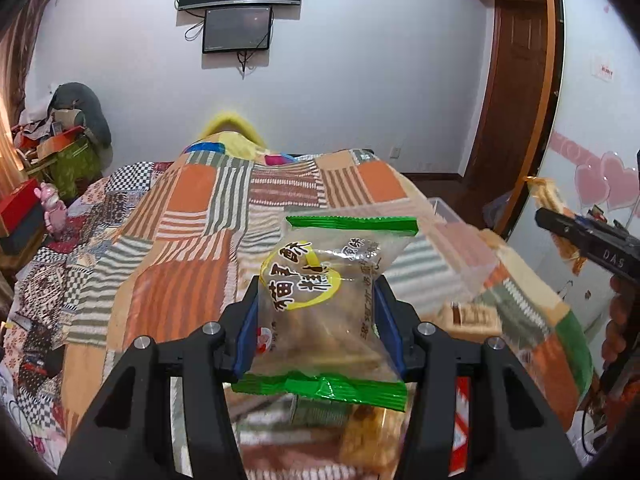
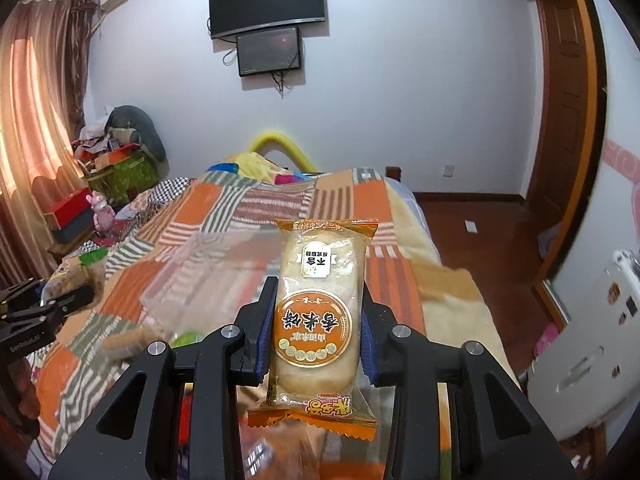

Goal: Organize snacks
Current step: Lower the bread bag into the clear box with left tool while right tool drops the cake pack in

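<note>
While both packets stand upright above the bed, the left gripper [image 1: 316,312] clamps the green-edged snack [image 1: 324,300] and the right gripper [image 2: 318,328] clamps the orange rice cake [image 2: 318,320], the clear bin [image 1: 452,216] lying forward-right of the left.

The left claw [image 1: 316,320] grips a green-edged clear snack packet [image 1: 328,300] between its blue pads [image 1: 248,328], above the patchwork-covered bed [image 1: 180,240]. Toward the bed's right edge, the right claw [image 1: 560,220] clamps an orange-trimmed packet [image 1: 550,196].
</note>
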A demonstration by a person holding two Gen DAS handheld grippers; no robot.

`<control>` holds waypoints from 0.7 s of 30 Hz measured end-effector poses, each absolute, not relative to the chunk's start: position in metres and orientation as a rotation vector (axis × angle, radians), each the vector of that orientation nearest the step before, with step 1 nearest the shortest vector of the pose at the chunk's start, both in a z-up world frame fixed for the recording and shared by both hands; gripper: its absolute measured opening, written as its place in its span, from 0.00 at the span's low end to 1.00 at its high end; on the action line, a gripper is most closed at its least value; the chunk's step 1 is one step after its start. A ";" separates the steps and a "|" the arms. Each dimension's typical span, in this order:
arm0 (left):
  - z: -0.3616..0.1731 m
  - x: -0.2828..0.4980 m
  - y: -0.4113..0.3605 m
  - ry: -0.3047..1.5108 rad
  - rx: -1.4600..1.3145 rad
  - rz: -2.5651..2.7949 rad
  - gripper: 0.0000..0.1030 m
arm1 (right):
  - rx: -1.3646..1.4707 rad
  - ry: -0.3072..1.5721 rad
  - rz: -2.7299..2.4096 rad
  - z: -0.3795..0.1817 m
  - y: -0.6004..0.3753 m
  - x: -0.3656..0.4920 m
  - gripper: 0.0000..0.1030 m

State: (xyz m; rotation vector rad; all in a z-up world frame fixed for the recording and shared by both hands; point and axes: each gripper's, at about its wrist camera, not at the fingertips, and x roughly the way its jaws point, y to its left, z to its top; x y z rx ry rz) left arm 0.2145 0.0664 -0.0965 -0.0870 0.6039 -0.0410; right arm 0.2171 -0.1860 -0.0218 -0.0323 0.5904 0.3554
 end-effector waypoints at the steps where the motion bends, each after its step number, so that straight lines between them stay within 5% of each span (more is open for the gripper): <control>1: -0.096 0.219 0.067 0.604 -0.093 -0.044 0.50 | -0.030 0.591 0.360 -0.022 -0.185 0.220 0.31; 21: -0.144 0.330 0.044 0.780 -0.057 -0.069 0.51 | -0.104 0.799 0.454 -0.065 -0.158 0.291 0.31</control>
